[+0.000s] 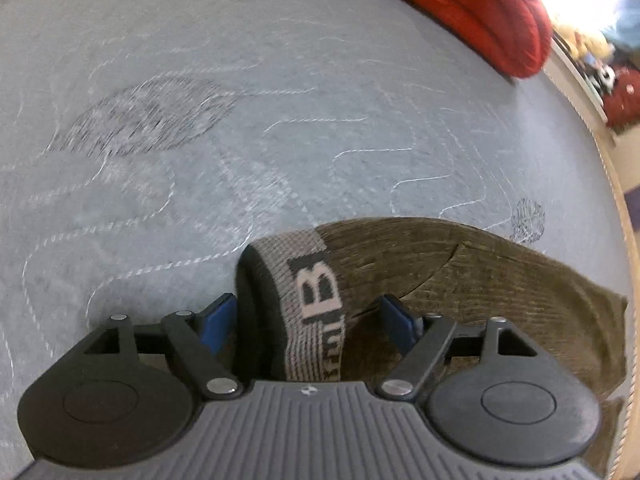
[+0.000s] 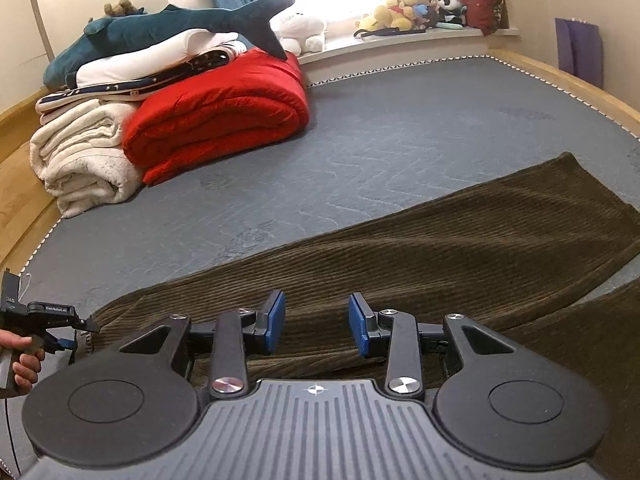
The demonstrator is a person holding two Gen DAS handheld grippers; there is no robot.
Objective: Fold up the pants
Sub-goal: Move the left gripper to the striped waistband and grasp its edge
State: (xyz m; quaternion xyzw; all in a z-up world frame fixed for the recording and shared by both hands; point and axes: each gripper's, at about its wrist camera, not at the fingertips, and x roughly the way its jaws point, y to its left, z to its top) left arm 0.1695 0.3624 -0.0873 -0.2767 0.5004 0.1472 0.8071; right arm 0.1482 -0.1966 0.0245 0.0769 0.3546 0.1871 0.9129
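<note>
Dark olive corduroy pants point(image 2: 440, 236) lie spread on a grey-blue mattress point(image 2: 380, 140), legs running toward the right. In the left wrist view their grey waistband point(image 1: 316, 300) with dark lettering stands between the blue pads of my left gripper point(image 1: 308, 320), whose jaws are wide apart around it. The left gripper also shows in the right wrist view point(image 2: 76, 332) at the waist end, held by a hand. My right gripper point(image 2: 316, 324) is open, jaws apart, just above the upper pant leg.
A folded red quilt point(image 2: 224, 112), a cream blanket point(image 2: 84, 160) and a plush shark point(image 2: 160, 32) are stacked at the mattress's far left. Soft toys point(image 2: 404, 8) sit on the windowsill. A wooden bed frame point(image 2: 560, 76) rims the mattress.
</note>
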